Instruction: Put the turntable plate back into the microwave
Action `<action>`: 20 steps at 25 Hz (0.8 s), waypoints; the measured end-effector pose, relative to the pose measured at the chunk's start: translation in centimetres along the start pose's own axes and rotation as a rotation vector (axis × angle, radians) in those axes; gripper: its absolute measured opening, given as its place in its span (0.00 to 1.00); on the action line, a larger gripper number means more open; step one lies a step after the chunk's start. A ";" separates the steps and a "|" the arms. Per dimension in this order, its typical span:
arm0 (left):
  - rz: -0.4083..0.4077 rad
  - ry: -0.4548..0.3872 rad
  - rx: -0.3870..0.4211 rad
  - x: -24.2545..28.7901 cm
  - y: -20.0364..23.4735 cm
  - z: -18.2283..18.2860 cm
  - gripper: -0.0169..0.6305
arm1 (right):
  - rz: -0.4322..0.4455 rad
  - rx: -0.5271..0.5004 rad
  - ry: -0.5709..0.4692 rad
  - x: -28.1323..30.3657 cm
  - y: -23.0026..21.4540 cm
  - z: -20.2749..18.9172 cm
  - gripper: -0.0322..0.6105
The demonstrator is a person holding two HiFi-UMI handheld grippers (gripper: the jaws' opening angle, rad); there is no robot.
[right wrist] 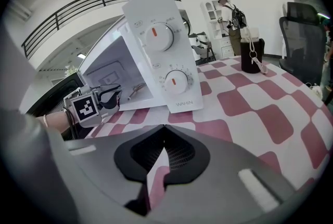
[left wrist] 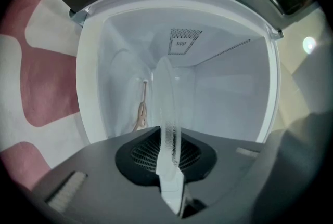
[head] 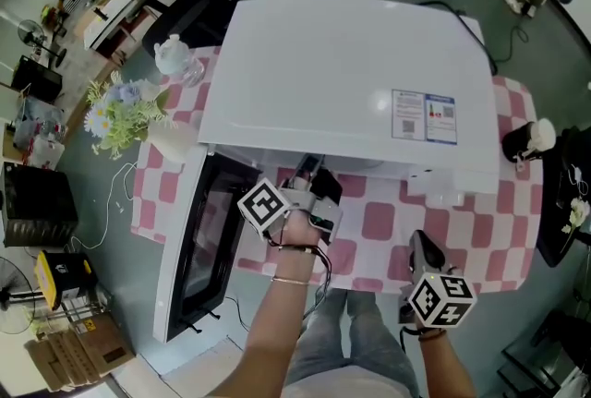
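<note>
The clear glass turntable plate point(left wrist: 167, 98) shows edge-on in the left gripper view, and my left gripper point(left wrist: 169, 147) is shut on its near rim. The plate reaches into the white cavity point(left wrist: 229, 88) of the microwave point(head: 342, 82), whose door point(head: 199, 239) hangs open to the left. In the head view my left gripper point(head: 309, 174) is at the oven's mouth and the plate is hidden under the oven's top. My right gripper point(head: 420, 250) rests low over the tablecloth in front of the control panel point(right wrist: 166, 62), shut with nothing in it point(right wrist: 164, 129).
A pink-and-white checked cloth point(head: 388, 221) covers the table. A vase of flowers point(head: 125, 114) and a glass teapot point(head: 175, 54) stand left of the oven. A dark bottle point(head: 522, 142) stands at the right end. Chairs and boxes surround the table.
</note>
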State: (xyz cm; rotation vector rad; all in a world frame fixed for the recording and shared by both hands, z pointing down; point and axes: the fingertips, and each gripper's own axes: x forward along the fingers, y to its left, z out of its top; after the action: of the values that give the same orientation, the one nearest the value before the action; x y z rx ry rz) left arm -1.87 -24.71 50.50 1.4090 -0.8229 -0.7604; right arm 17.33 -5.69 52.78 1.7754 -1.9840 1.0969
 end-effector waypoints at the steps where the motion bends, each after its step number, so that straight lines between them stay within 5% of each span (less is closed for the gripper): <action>1: 0.006 0.000 -0.002 0.0 0.1 0.0 0.08 | -0.001 0.001 0.002 -0.1 0.0 -0.1 0.07; 20: 0.033 -0.001 -0.004 1.3 0.2 0.3 0.08 | 0.008 0.011 0.023 0.1 0.2 -0.6 0.06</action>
State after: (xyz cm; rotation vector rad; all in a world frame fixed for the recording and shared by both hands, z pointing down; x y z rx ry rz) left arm -1.41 -25.98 50.73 1.3891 -0.8426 -0.7370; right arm 16.93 -5.39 53.21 1.7542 -1.9775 1.1280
